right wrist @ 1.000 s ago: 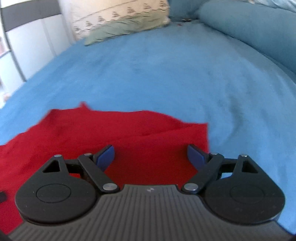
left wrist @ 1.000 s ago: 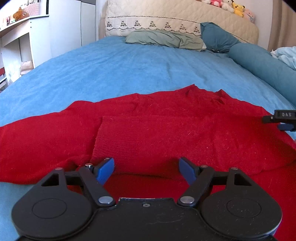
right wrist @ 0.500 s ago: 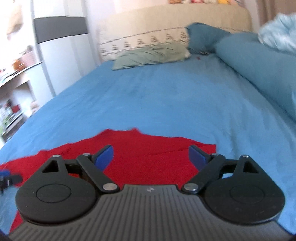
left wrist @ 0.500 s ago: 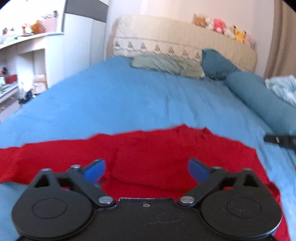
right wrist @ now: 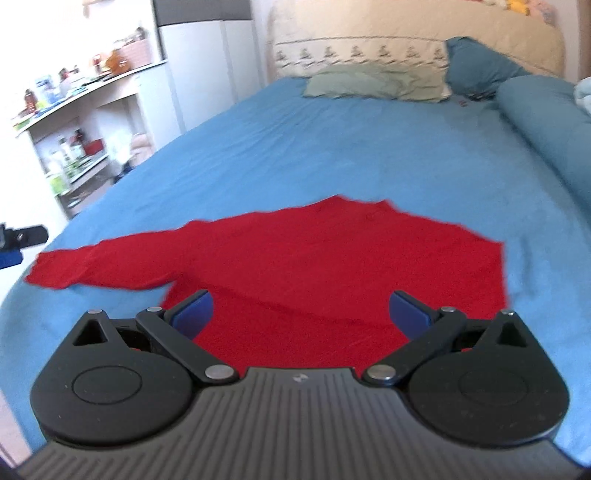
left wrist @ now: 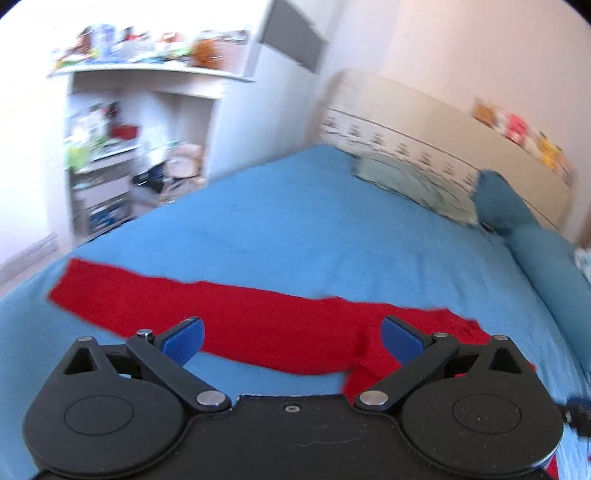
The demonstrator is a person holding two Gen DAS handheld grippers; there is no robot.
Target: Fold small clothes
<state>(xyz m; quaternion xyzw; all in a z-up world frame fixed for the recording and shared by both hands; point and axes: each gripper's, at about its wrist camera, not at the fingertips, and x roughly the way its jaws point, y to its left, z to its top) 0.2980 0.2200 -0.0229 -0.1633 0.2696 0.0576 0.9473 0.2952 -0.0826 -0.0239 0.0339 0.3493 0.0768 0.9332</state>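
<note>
Both grippers have lifted back from the red sweater (right wrist: 332,266), left gripper (left wrist: 291,341) and right gripper (right wrist: 299,314) spread wide, holding nothing. Fuzzy knit lies flat on the blue bedsheet (right wrist: 332,147), one sleeve (right wrist: 107,266) stretching toward nine o'clock, neckline toward twelve. Bare sheet surrounds it.

This is a bedroom in a home. A wide bed (right wrist: 332,140) under a blue sheet fills the room, with a pale green pillow (right wrist: 373,85) and a teal pillow (right wrist: 476,62) against a padded cream headboard (right wrist: 369,29) topped with soft toys (left wrist: 517,129). Cluttered white shelves (right wrist: 70,136) and a tall white wardrobe (right wrist: 207,62) stand alongside.
</note>
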